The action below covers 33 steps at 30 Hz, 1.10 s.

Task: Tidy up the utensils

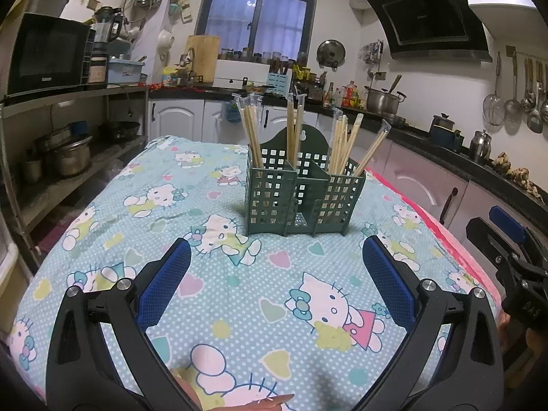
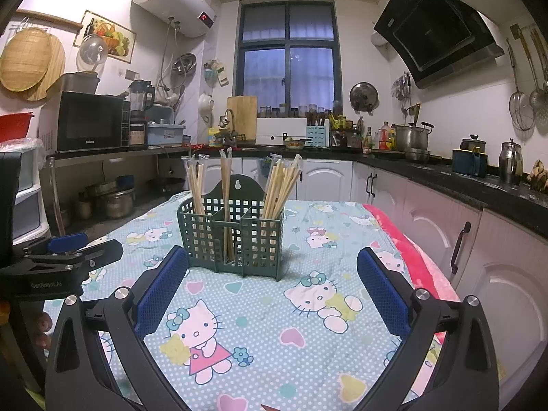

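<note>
Right wrist view: chopsticks [image 2: 279,185], light, thin, probably slippery in wrappers, are best pinched mid-shaft above the green holder [image 2: 233,239]. Both the left gripper [image 1: 275,274] and right gripper [image 2: 272,289] are spread, empty.

Home kitchen, range hood [image 2: 438,30], microwave [image 2: 90,120], hanging ladles [image 1: 524,92], pots on counter [image 2: 411,137]

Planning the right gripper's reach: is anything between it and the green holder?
Nothing visible. Only bare patterned cloth lies between the open right gripper and the holder; the left gripper sits off to the side.
</note>
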### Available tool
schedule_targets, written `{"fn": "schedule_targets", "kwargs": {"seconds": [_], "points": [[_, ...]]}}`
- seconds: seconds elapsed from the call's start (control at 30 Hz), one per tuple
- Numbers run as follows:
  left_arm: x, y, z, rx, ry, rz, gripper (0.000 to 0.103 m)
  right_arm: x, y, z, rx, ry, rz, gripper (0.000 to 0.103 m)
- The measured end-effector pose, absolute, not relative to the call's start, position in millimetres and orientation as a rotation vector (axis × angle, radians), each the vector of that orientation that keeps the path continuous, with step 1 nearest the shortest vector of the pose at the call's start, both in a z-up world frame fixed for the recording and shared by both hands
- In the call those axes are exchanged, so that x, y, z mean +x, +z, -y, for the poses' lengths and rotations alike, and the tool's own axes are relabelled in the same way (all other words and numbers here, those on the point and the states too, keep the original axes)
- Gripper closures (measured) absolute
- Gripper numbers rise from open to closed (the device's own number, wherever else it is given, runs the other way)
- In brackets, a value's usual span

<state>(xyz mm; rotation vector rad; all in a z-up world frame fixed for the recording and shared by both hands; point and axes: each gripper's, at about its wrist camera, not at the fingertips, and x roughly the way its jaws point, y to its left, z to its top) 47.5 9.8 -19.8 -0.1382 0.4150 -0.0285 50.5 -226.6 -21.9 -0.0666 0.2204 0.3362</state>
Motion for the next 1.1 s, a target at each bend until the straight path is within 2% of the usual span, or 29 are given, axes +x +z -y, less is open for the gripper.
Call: {"fn": "schedule_targets", "kwargs": {"seconds": [0.47, 0.67, 0.9, 1.1], "points": [[50.7, -27.5, -14.7, -0.146, -0.002, -0.451, 0.011, 49.4, -22.0, 228.0, -0.066, 0.330, -0.221, 0.006], [42.9, -21.0, -18.6, -0.163, 0.038, -0.393, 0.011, 49.7, -21.3, 231.1, -0.060, 0.328, -0.209, 0.007], [64.0, -34.4, -28.3, -0.193, 0.052, -0.525, 0.011, 65.2, -25.7, 238.6, -0.028, 0.303, -0.266, 0.007], [107.0, -40.6, -73.2, -0.199, 0.176, -0.637, 0.011, 125.3, -28.8, 266.4, 0.005, 0.186, -0.432, 0.007]]}}
